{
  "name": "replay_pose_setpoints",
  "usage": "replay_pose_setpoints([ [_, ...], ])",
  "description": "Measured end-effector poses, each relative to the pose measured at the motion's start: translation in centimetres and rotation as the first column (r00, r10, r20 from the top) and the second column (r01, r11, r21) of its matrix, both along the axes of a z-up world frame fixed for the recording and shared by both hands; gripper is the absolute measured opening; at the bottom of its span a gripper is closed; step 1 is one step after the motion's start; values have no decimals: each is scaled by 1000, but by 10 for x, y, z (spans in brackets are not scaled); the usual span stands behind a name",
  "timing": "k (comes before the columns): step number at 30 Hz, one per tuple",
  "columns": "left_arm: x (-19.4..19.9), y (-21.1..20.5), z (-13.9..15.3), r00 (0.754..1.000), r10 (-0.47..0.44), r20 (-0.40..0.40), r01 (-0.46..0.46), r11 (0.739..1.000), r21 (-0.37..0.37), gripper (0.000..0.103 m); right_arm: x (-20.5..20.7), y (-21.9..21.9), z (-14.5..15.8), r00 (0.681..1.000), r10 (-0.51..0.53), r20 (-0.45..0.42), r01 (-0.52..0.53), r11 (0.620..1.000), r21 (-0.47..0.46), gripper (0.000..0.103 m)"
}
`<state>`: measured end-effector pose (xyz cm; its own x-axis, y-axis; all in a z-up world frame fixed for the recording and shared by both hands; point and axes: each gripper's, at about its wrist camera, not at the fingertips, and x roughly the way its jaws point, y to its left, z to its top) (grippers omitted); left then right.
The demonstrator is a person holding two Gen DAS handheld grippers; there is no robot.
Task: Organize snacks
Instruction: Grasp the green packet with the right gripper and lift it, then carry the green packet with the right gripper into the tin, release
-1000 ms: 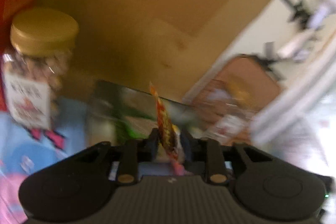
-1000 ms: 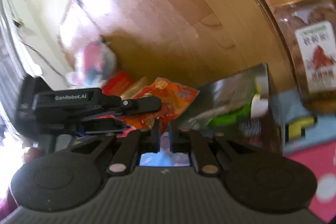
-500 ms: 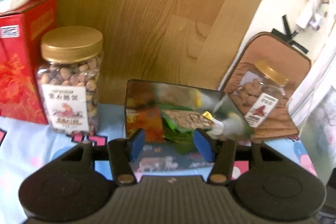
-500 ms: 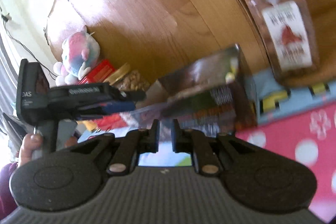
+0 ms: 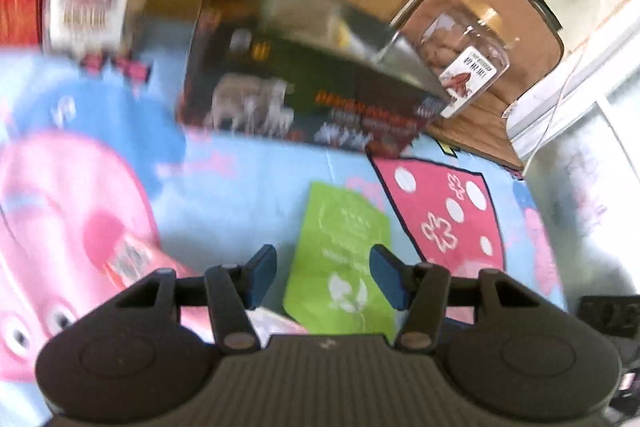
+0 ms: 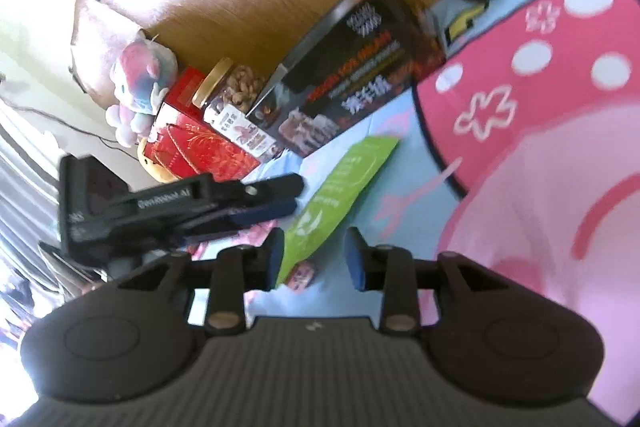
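Note:
A green snack packet (image 5: 344, 259) lies flat on the pink and blue cartoon cloth; it also shows in the right wrist view (image 6: 340, 195). My left gripper (image 5: 322, 277) is open and empty, its jaws hanging just above the packet's near end. My right gripper (image 6: 315, 259) is open and empty above the same packet's near end. The left gripper (image 6: 276, 199) shows from the side in the right wrist view. A dark open box (image 5: 308, 95) holding snack packets stands behind the packet, against the wooden board; it also shows in the right wrist view (image 6: 352, 79).
A gold-lidded nut jar (image 6: 232, 103) and a red box (image 6: 196, 143) stand left of the dark box, with a plush toy (image 6: 140, 87) behind. A second nut jar (image 5: 464, 51) lies on a brown tray (image 5: 520, 27) at the right. A small pink packet (image 6: 302, 273) lies near the green one.
My left gripper let go of the orange packet into the dark box, then both grippers dropped down over the green packet. My right gripper opened from shut.

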<state>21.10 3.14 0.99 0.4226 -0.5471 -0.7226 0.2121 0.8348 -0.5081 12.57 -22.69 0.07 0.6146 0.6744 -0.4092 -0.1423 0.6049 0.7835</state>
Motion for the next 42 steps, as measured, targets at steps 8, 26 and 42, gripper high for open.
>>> replay_pose_setpoints([
  [8, -24, -17, -3, 1000, -8, 0, 8, 999, -45, 43, 7, 3, -10, 999, -27, -40, 27, 1000, 6, 12],
  [26, -46, -35, 36, 994, -27, 109, 40, 992, -121, 43, -31, -4, 40, 971, -41, 235, 83, 982, -169, 12],
  [42, 86, -52, 77, 982, 32, 184, -39, 999, 36, 47, 99, -18, 61, 974, -110, 198, 121, 992, -41, 12],
])
